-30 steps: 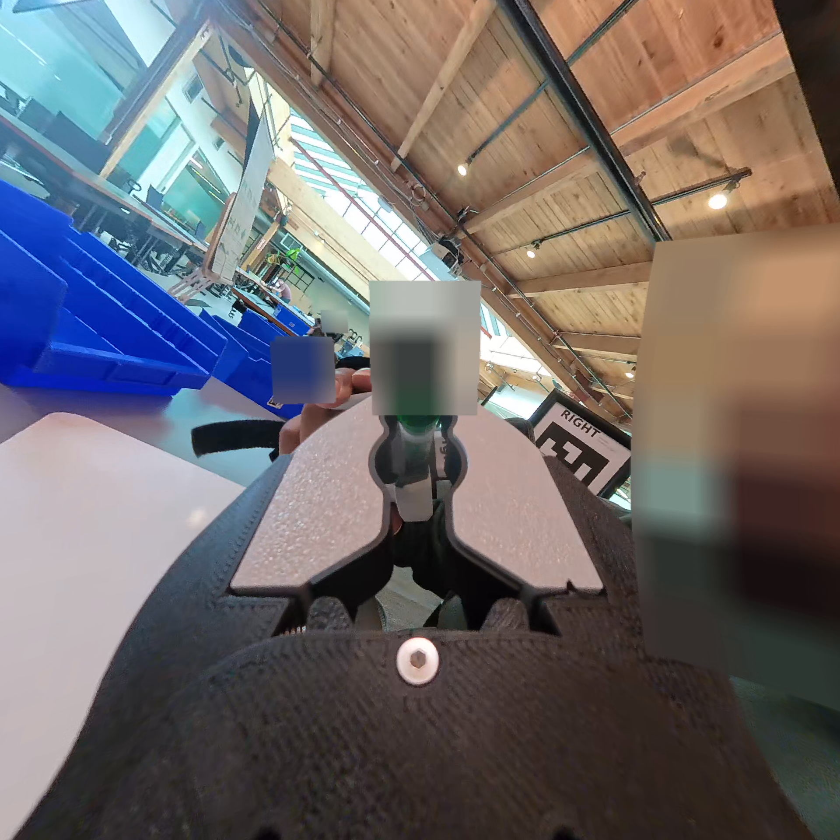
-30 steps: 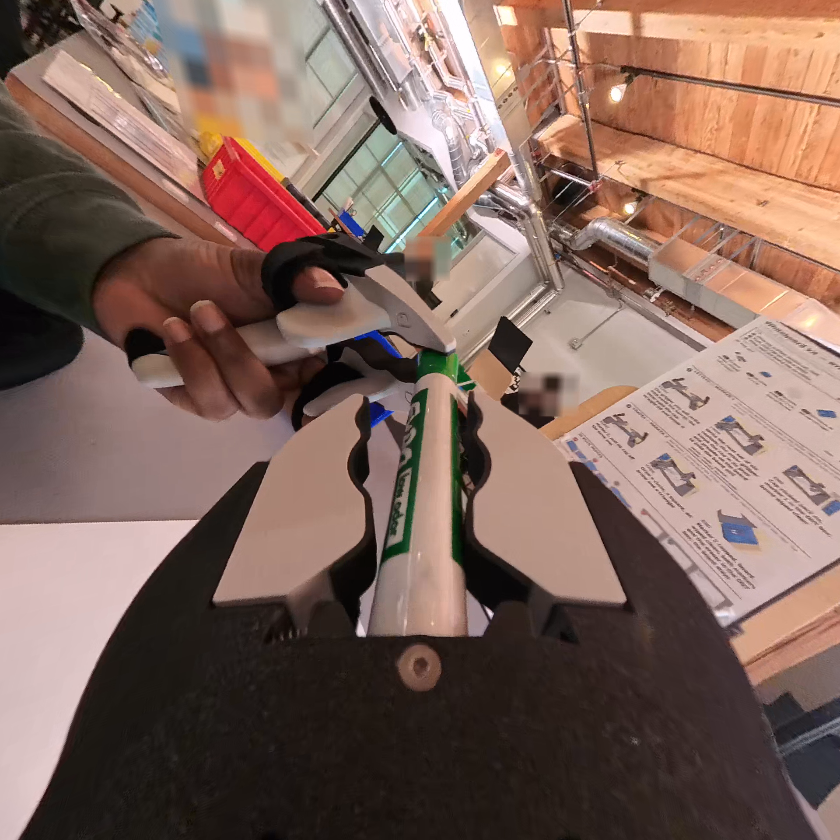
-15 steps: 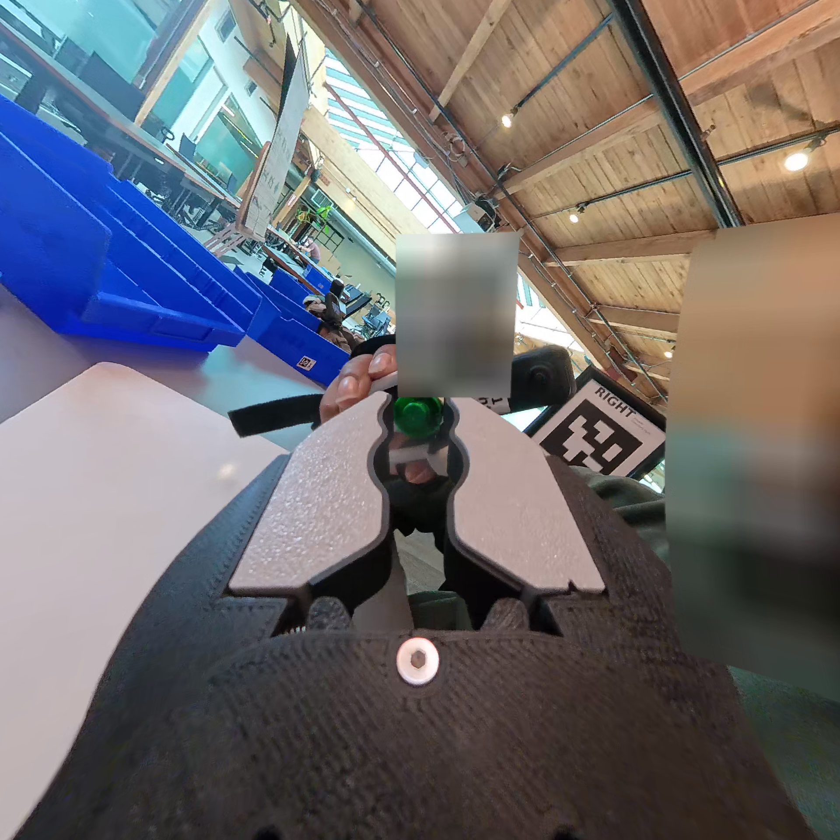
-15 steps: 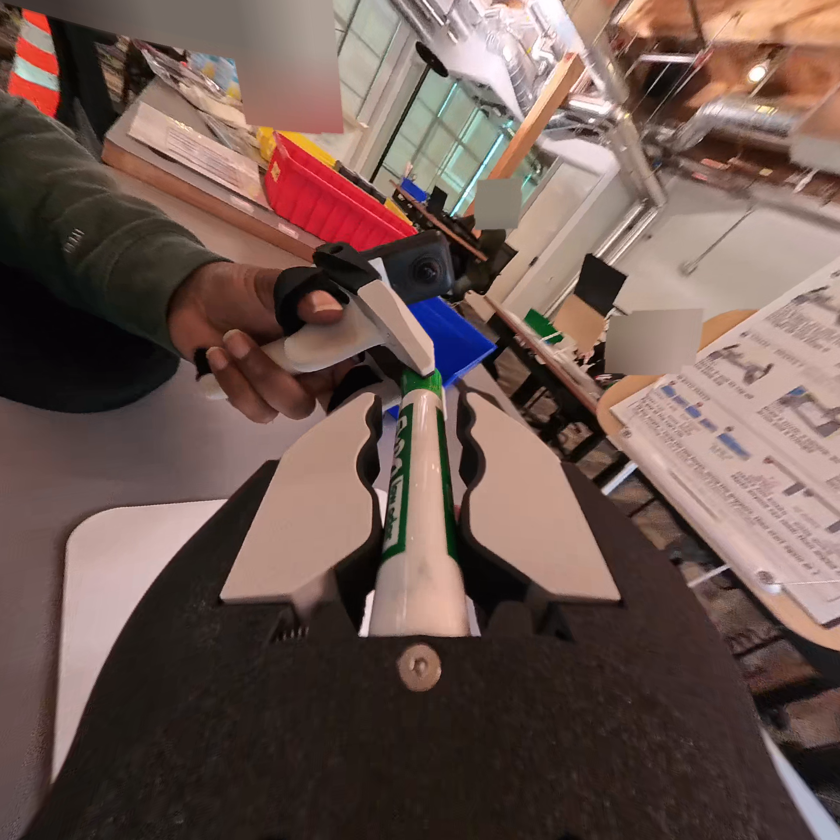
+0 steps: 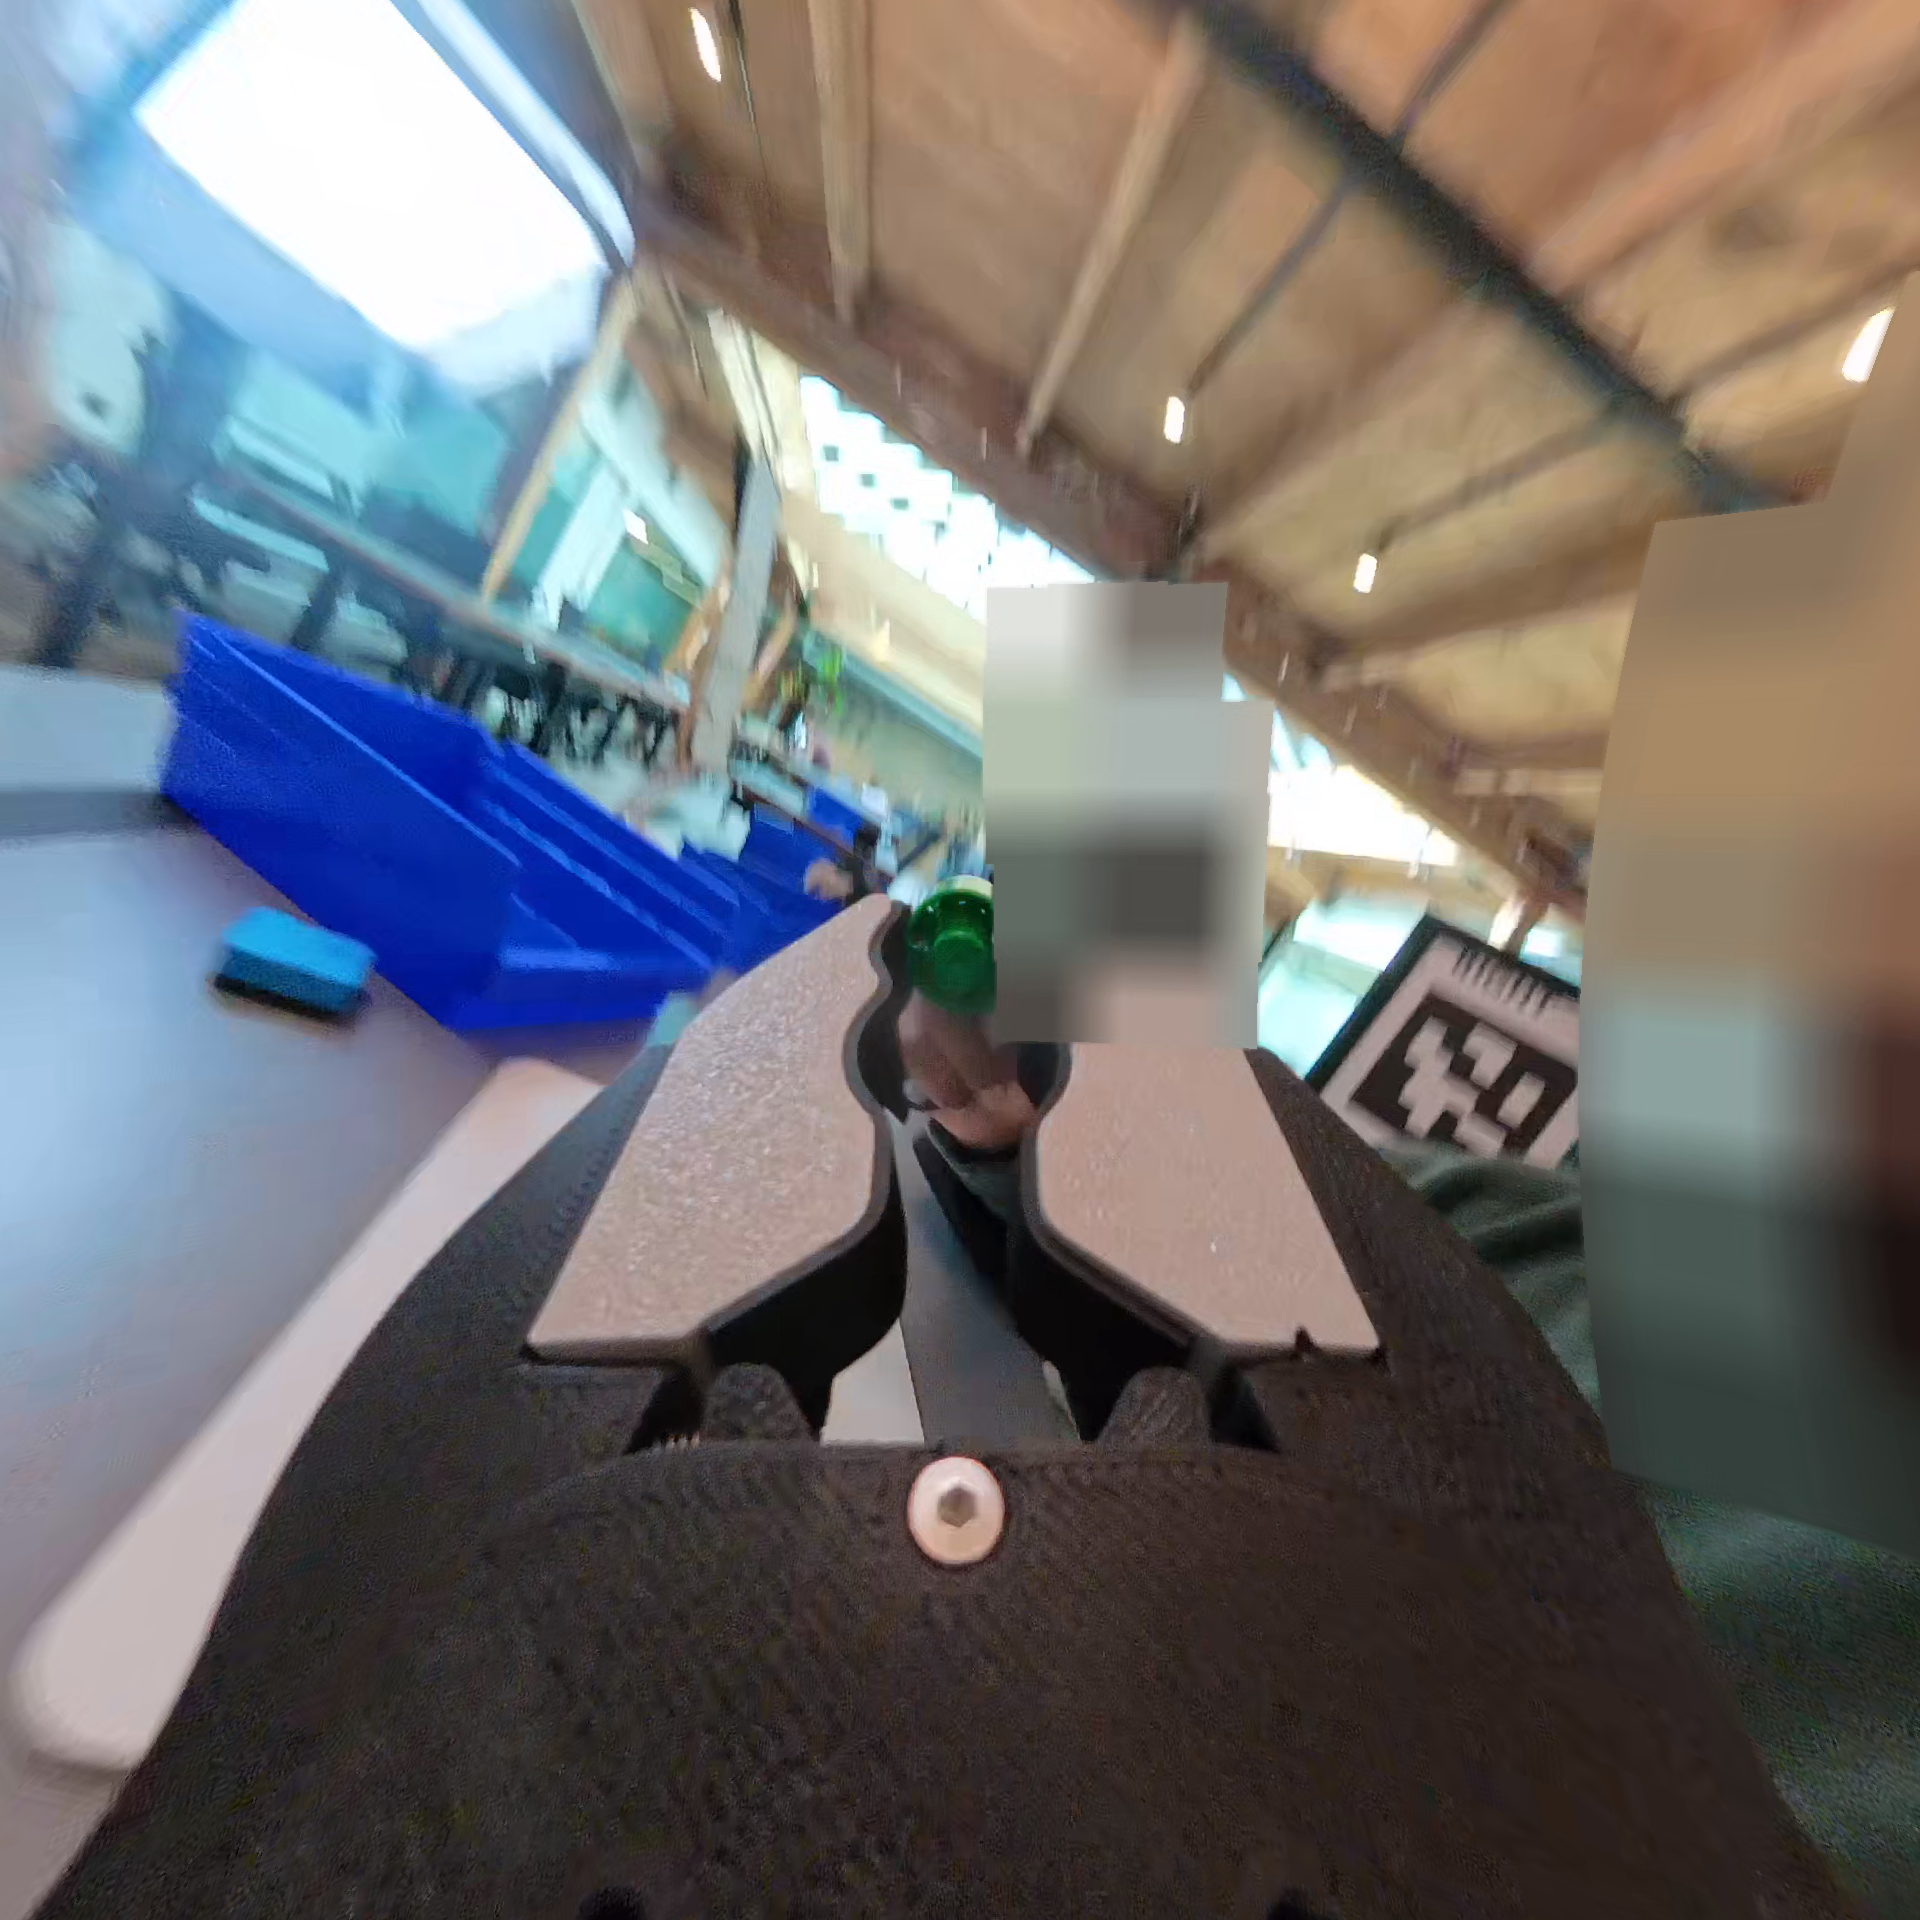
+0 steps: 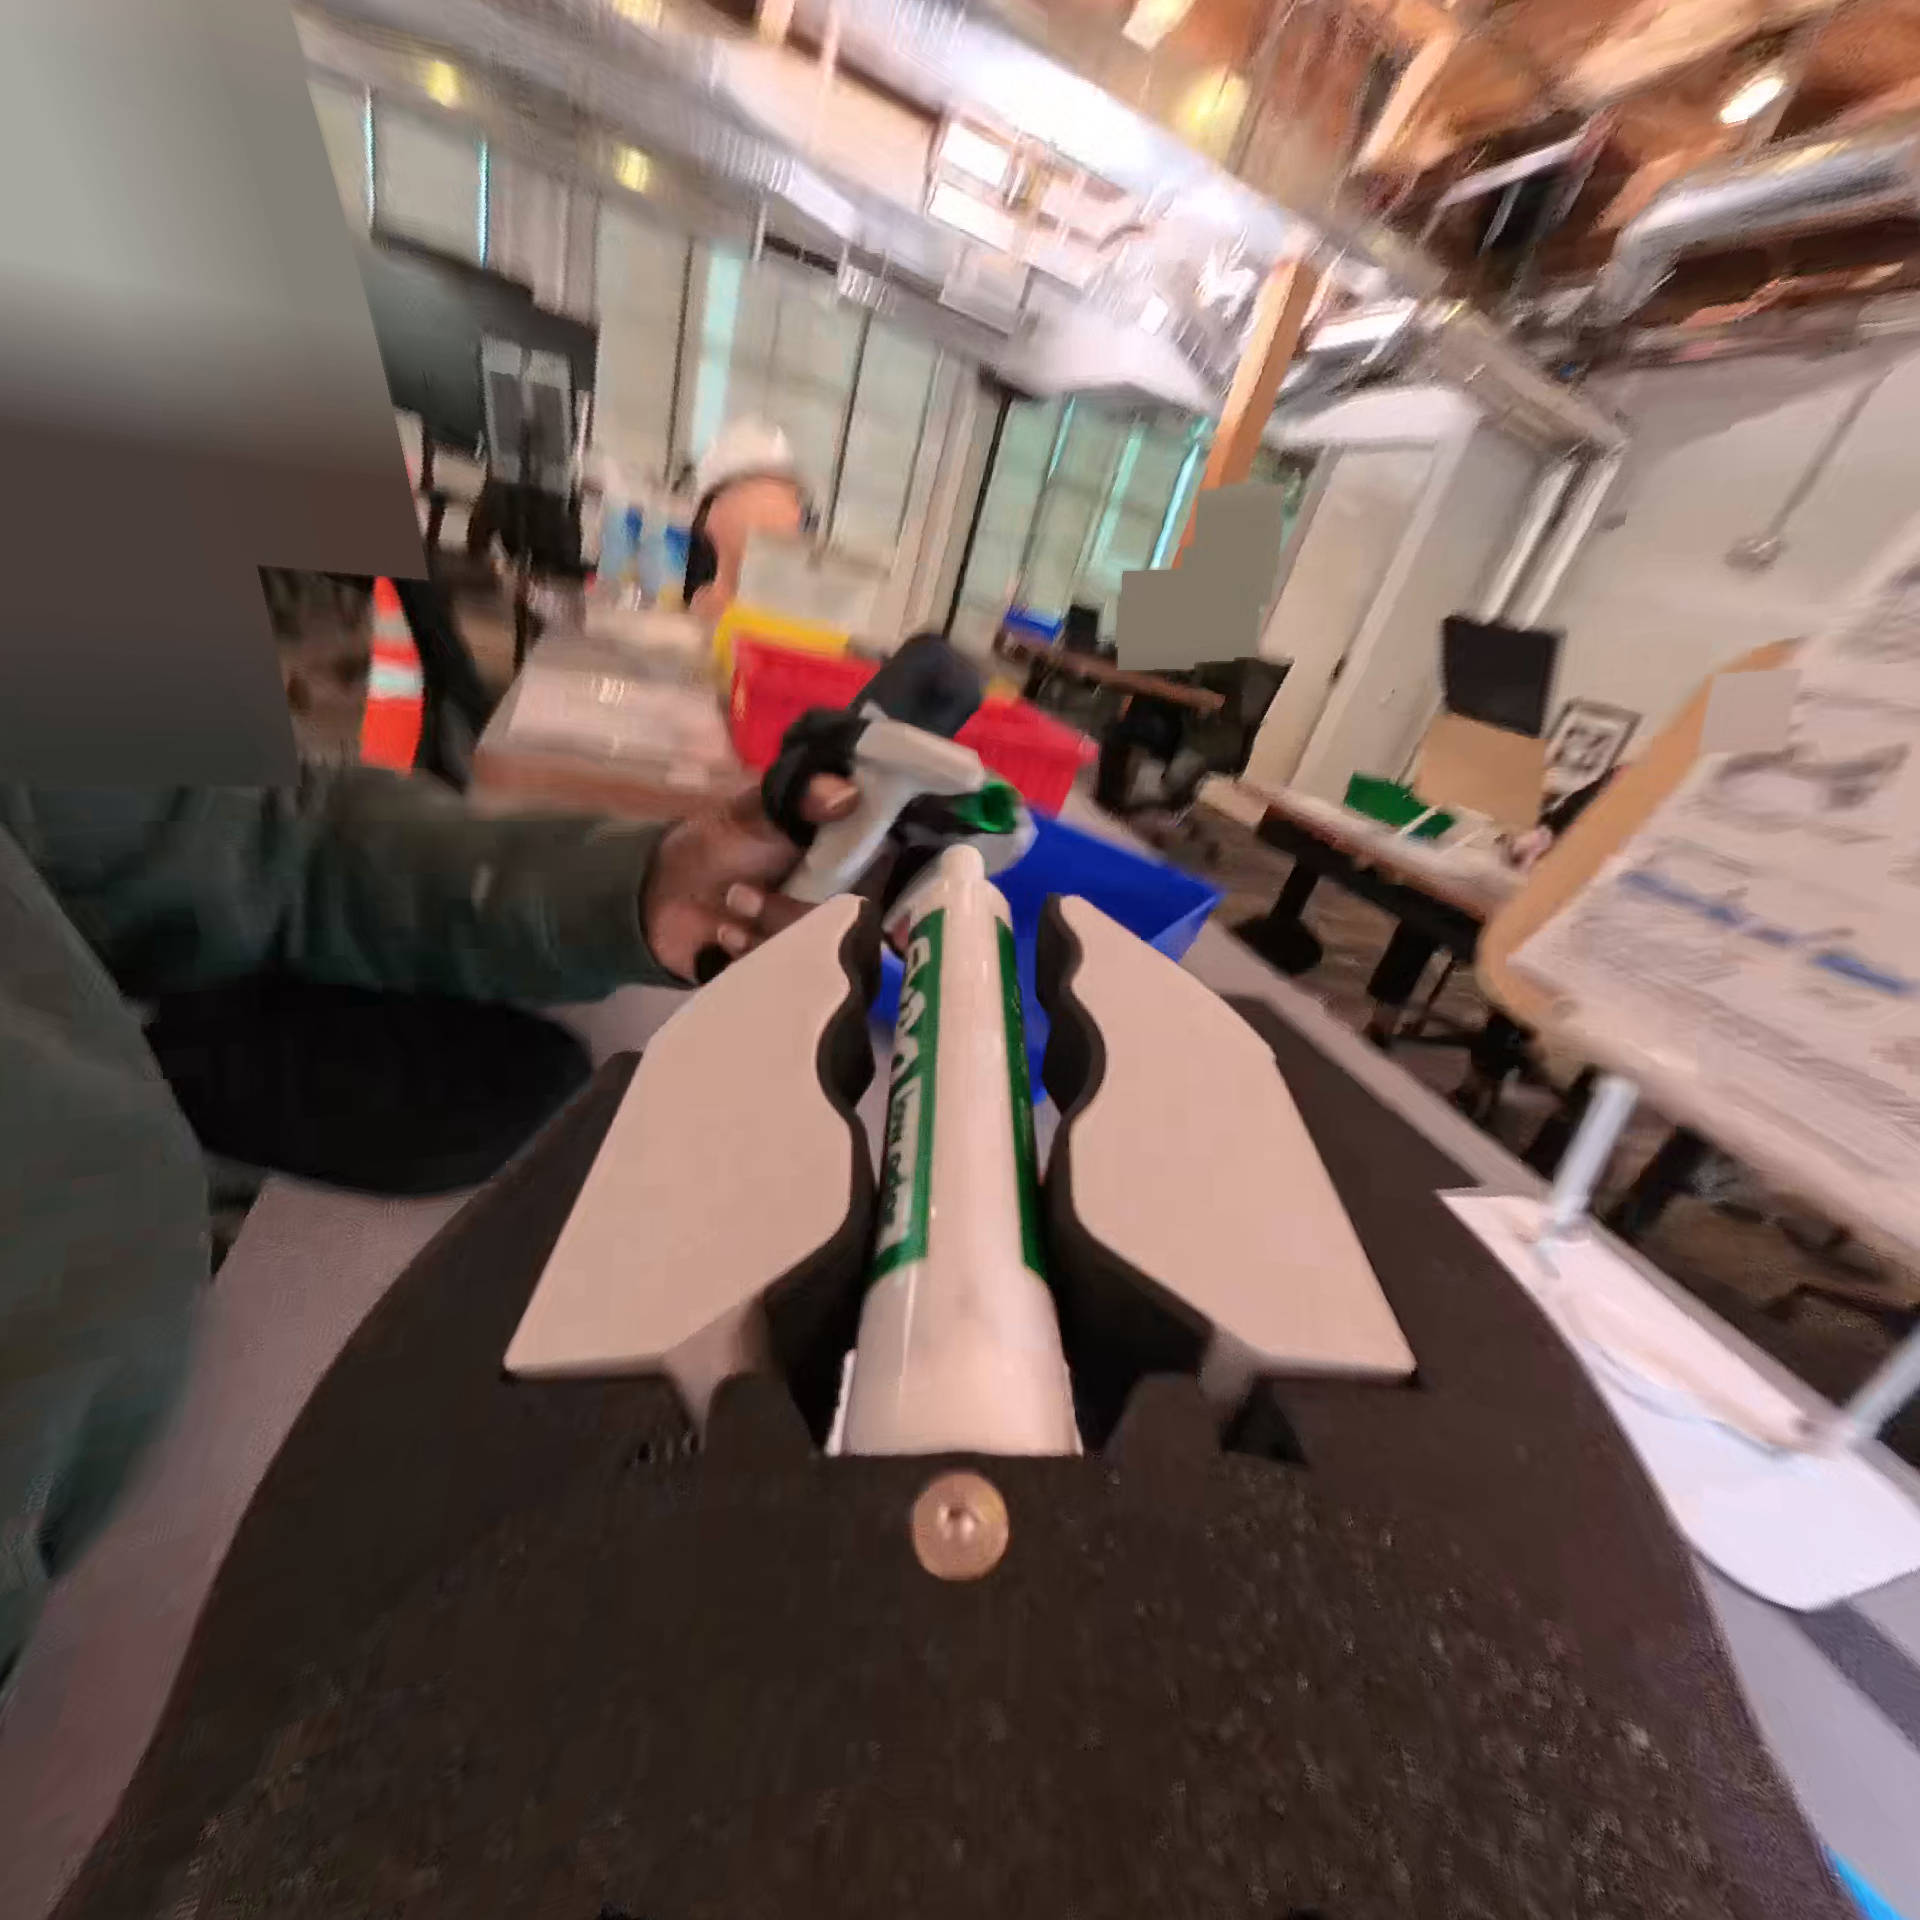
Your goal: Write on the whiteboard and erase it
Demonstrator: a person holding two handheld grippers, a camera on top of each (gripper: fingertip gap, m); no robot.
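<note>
My right gripper [image 6: 956,935] is shut on a white marker with a green label [image 6: 956,1122], which lies lengthwise between the fingers with its uncapped end pointing forward. My left gripper [image 5: 956,966] is shut on the marker's green cap [image 5: 948,948]; its right fingertip is hidden behind a blurred patch. In the right wrist view the left gripper [image 6: 935,795] holds the cap [image 6: 992,812] just beyond the marker's end, apart from it. The whiteboard [image 5: 312,1299] lies on the table under my left gripper. A blue eraser [image 5: 294,958] lies on the table at the far left.
Blue bins [image 5: 416,831] stand along the table behind the eraser. A blue bin [image 6: 1101,914] and red bins [image 6: 810,686] lie ahead of the right gripper. An instruction sheet on a stand [image 6: 1714,935] is at the right, with white paper [image 6: 1662,1475] under it.
The green cap has come off the marker and stays in my left gripper. The two grippers have drawn apart. Both views have swung and are blurred by motion.
</note>
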